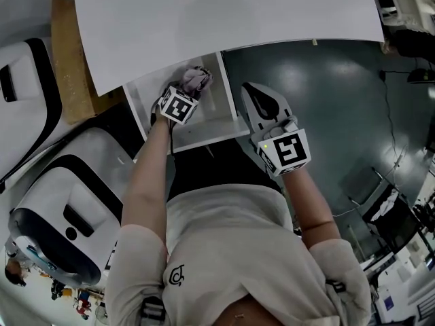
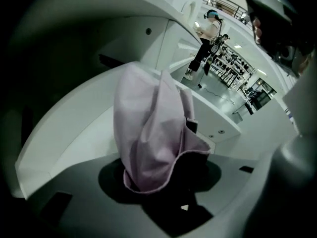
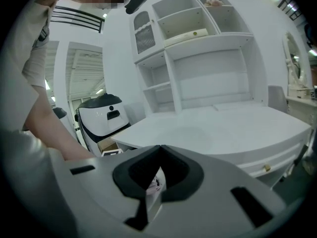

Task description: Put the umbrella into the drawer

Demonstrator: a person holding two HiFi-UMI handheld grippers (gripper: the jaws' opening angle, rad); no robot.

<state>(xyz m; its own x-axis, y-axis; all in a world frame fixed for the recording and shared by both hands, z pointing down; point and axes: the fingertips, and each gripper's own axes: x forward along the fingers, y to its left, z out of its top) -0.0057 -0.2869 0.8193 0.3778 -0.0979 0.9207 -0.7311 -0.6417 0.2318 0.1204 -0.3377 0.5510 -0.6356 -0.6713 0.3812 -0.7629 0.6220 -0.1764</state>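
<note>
Logo: a small black curled emblem is on the front of the person's light shirt; I cannot read it as letters.
Markers: the cube on the left gripper and the cube on the right gripper each carry a black-and-white square pattern.
Umbrella look: the umbrella is folded, its cloth pale pink-lilac, in loose creased folds with a thin sewn hem; a dark part shows under the cloth on its right side.
Umbrella place: it is inside the open white drawer, toward the back, just under the edge of the white table. Whether it touches the drawer floor I cannot tell.
Left gripper: it points down into the drawer, and its jaws are closed on the lower end of the umbrella, gripping it.
Right gripper: it hangs beside the drawer's right wall, outside the drawer; its jaws are together with nothing between them.
</note>
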